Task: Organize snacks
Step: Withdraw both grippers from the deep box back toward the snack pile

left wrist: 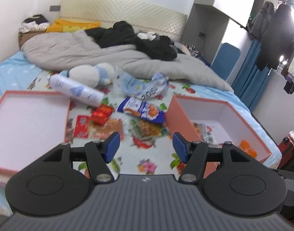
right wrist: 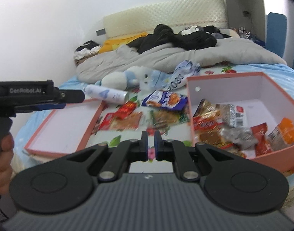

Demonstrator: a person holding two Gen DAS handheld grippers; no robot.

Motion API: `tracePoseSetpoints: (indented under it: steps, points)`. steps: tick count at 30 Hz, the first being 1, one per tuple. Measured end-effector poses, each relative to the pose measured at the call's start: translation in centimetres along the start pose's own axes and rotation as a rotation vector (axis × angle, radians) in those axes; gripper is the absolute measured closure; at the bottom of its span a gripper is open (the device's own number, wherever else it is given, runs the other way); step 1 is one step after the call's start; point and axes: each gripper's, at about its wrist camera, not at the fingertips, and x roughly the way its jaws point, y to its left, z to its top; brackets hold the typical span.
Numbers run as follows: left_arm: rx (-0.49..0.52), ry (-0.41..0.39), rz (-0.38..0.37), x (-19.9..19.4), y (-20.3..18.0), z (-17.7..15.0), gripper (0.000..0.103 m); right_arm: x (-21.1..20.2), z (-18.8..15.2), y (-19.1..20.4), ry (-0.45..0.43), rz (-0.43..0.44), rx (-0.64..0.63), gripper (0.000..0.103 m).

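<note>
Loose snack packets lie on the floral sheet between a pink lid (left wrist: 31,94) (right wrist: 60,150) and a pink box (left wrist: 187,123) (right wrist: 224,77). They are a blue-and-white packet (left wrist: 143,109) (right wrist: 164,100), a red packet (left wrist: 101,113) (right wrist: 127,108), an orange clear packet (left wrist: 106,128) (right wrist: 127,122) and a green packet (left wrist: 149,129) (right wrist: 164,118). Several packets (right wrist: 224,123) lie inside the box. My left gripper (left wrist: 146,142) hangs open and empty above the sheet, just short of the green packet. My right gripper (right wrist: 151,136) is shut on nothing, near the box's left wall.
A white spray can (left wrist: 75,90) (right wrist: 106,94), a plush toy (left wrist: 89,73) (right wrist: 118,79) and a crumpled plastic bag (left wrist: 147,86) lie behind the snacks. A grey duvet (left wrist: 89,52) with black clothes fills the bed's far half. A hand (right wrist: 2,154) holds the left gripper's handle.
</note>
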Motion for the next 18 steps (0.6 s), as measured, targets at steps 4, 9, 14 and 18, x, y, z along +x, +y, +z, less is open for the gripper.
tracePoseSetpoints:
  steps: [4,9,14,18]
  points:
    - [-0.015,0.018,0.027,-0.3,1.3,-1.9,0.037,0.0,-1.0,0.8,0.019,0.014,0.009,0.094]
    - [-0.044,0.048,0.065,-0.1,3.5,-3.4,0.037,0.2,-2.5,1.7,0.044,0.033,0.002,0.094]
    - [-0.059,0.042,0.141,2.0,4.9,-2.8,0.037,1.6,-3.1,2.3,0.058,0.050,-0.015,0.093]
    - [-0.064,0.060,0.145,5.0,5.9,-1.4,0.037,3.2,-3.0,2.1,0.057,0.053,-0.005,0.091]
